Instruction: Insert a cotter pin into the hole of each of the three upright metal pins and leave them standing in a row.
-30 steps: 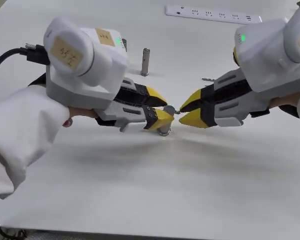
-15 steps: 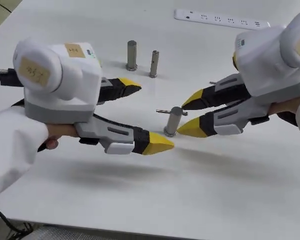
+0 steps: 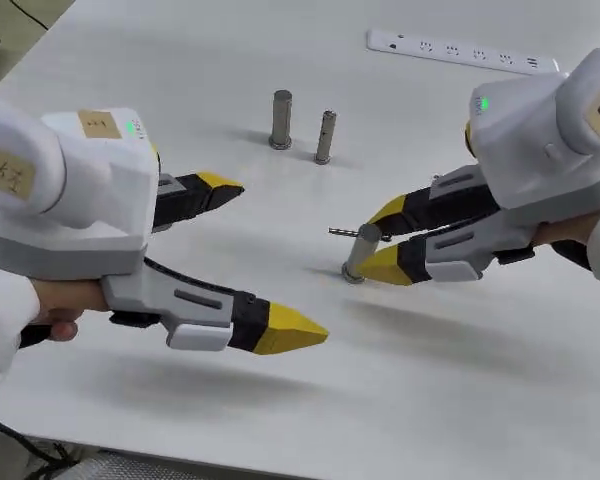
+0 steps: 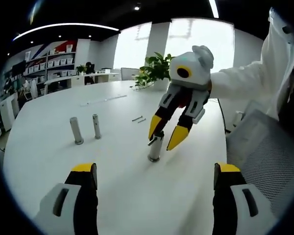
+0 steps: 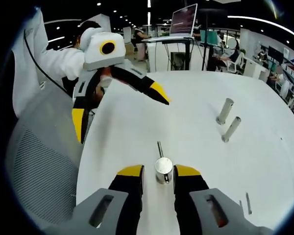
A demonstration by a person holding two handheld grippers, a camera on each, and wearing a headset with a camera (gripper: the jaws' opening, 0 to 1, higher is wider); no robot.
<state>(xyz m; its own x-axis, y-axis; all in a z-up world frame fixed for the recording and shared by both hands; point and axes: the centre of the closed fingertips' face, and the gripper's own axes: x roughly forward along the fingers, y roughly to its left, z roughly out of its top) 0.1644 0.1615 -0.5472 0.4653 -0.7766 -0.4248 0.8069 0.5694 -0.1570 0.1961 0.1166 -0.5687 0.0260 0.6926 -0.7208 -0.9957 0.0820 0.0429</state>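
Three grey metal pins stand on the white table. The near pin (image 3: 358, 255) (image 5: 163, 169) (image 4: 155, 147) has a thin cotter pin (image 3: 342, 232) (image 5: 159, 149) sticking out of its head. My right gripper (image 3: 366, 247) (image 5: 159, 170) is open, with one jaw on each side of this pin. Two more pins (image 3: 281, 118) (image 3: 325, 136) stand side by side farther back, seen too in the left gripper view (image 4: 76, 130) (image 4: 95, 126). My left gripper (image 3: 280, 258) (image 4: 154, 171) is wide open and holds nothing, well to the left of the near pin.
A white power strip (image 3: 460, 52) lies along the far edge of the table. Loose cotter pins (image 4: 137, 118) (image 5: 248, 203) lie on the table beyond the right gripper. A mesh chair (image 5: 34, 176) stands by the table's edge.
My left gripper has let go of the near pin, opened wide and drawn back to the left. The right gripper has opened around the pin. The cotter pin now stays in the pin.
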